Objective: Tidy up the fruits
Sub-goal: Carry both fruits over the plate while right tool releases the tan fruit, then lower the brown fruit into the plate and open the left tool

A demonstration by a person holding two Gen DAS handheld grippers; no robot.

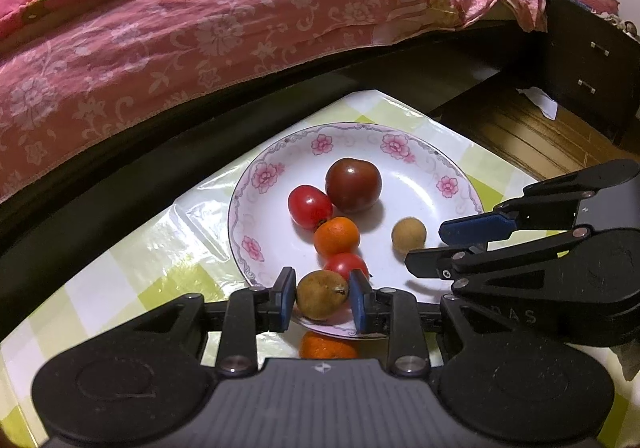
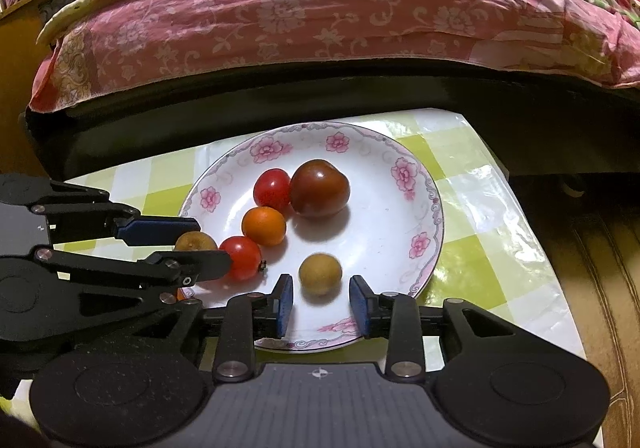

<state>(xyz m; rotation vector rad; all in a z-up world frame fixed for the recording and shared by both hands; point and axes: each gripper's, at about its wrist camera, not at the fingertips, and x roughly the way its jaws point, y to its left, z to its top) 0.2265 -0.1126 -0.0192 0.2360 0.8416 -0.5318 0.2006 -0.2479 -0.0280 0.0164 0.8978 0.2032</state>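
A white floral plate (image 1: 256, 208) (image 2: 400, 216) holds a dark tomato (image 1: 353, 184) (image 2: 319, 188), two red tomatoes (image 1: 309, 206) (image 2: 240, 257), a small orange (image 1: 337, 236) (image 2: 264, 225) and a tan round fruit (image 1: 409, 234) (image 2: 321, 273). My left gripper (image 1: 322, 294) (image 2: 192, 244) is shut on a brown-green fruit (image 1: 322, 294) (image 2: 195, 241) over the plate's near rim. My right gripper (image 2: 322, 304) (image 1: 440, 248) is open, its jaws either side of the tan fruit without touching it. Another orange (image 1: 328, 346) lies on the table below the plate rim.
The plate rests on a small table with a green-checked cloth (image 1: 168, 248) (image 2: 472, 264). A bed with pink floral covers (image 1: 200, 28) (image 2: 320, 16) stands just behind. A dark cabinet (image 1: 588, 60) and wooden floor (image 1: 520, 128) lie to the right.
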